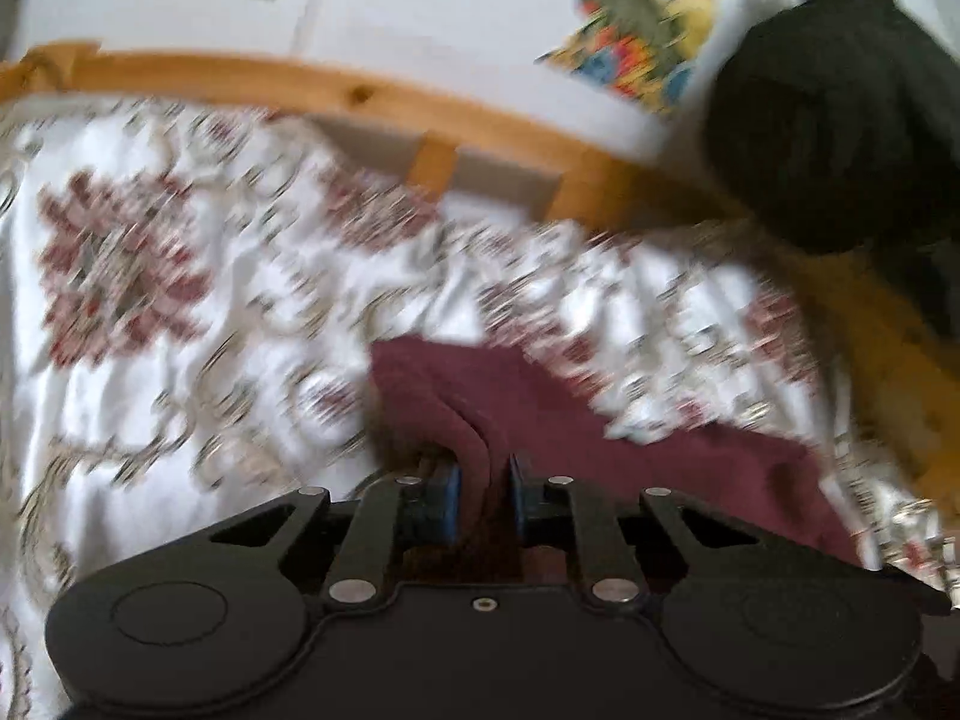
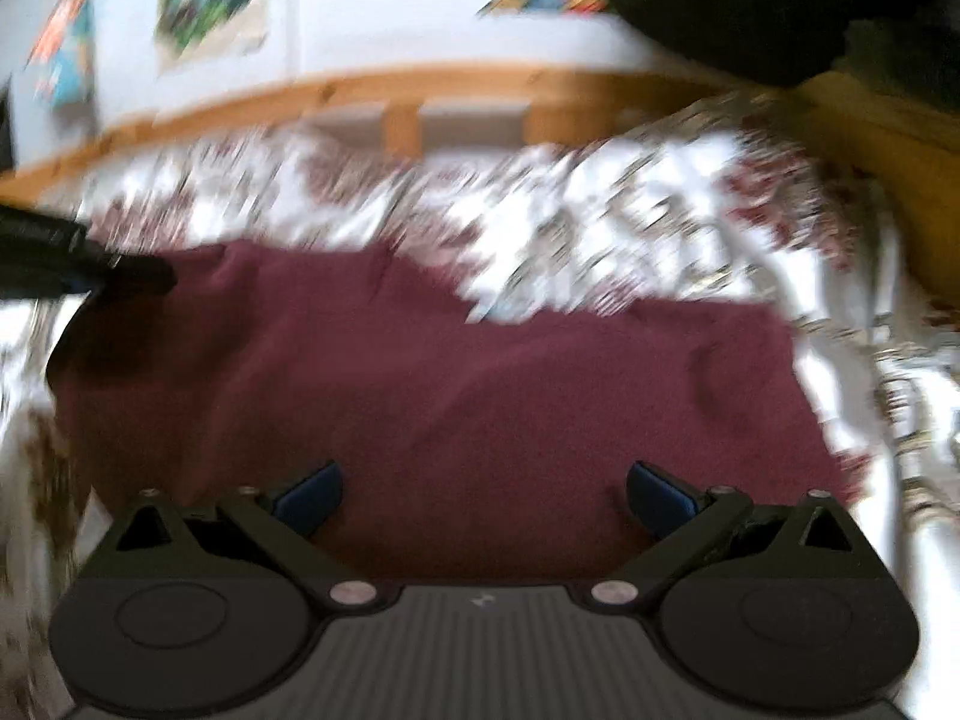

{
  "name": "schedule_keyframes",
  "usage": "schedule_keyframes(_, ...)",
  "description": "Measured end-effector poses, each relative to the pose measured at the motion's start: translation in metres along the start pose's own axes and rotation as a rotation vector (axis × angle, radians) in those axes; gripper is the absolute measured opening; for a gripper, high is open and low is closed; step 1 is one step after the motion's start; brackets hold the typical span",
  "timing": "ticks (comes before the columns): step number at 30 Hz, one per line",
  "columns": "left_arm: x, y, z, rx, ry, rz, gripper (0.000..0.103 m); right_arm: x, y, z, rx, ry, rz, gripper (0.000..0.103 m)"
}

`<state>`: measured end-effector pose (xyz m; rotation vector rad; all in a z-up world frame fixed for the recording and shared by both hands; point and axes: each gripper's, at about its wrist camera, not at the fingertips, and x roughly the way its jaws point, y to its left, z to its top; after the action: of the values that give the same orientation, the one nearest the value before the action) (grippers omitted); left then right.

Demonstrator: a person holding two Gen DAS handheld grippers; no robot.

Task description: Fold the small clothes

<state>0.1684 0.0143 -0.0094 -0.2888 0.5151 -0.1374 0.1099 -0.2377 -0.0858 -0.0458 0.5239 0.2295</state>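
Observation:
A maroon garment [image 1: 540, 414] lies on a patterned bedspread [image 1: 150, 276]. My left gripper [image 1: 485, 480] is shut on a raised fold at the garment's edge, and the cloth bunches up between the blue pads [image 1: 451, 504]. In the right wrist view the same garment [image 2: 420, 372] spreads wide across the bed. My right gripper [image 2: 483, 495] stands open just above its near edge, blue fingertips [image 2: 312, 495] far apart and pressing on nothing. The left gripper [image 2: 138, 276] shows as a dark shape at the garment's far left corner. Both views are blurred.
A wooden bed rail [image 1: 336, 90] runs along the far side of the bedspread, against a pale wall with colourful posters [image 1: 648, 30]. A black rounded object [image 1: 828, 120] hangs over the bed's right end, above a yellowish wooden board [image 1: 888, 348].

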Motion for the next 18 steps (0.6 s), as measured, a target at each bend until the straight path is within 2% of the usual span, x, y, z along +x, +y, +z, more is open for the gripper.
schedule_keyframes(3,-0.002,-0.028,0.01,0.046,-0.021,-0.079,0.016,-0.015,-0.02,0.009,0.038,-0.09,-0.082,0.103)
schedule_keyframes(6,0.001,-0.063,0.011,0.109,-0.009,-0.169,0.012,-0.024,-0.043,0.017,0.061,-0.143,-0.173,0.103)
schedule_keyframes(7,0.004,-0.075,0.01,0.133,0.002,-0.2,0.006,-0.026,-0.052,0.018,0.073,-0.148,-0.196,0.103)
schedule_keyframes(8,0.007,-0.087,0.006,0.155,0.018,-0.232,0.005,-0.027,-0.06,0.018,0.09,-0.146,-0.218,0.103)
schedule_keyframes(13,0.033,-0.13,-0.032,0.271,0.14,-0.336,0.007,-0.019,-0.096,0.01,0.18,-0.083,-0.268,0.103)
schedule_keyframes(16,0.033,-0.139,-0.049,0.285,0.16,-0.397,0.017,-0.014,-0.102,0.004,0.2,-0.058,-0.278,0.103)
schedule_keyframes(18,0.029,-0.144,-0.055,0.307,0.159,-0.43,0.039,-0.013,-0.102,0.002,0.2,-0.05,-0.283,0.103)
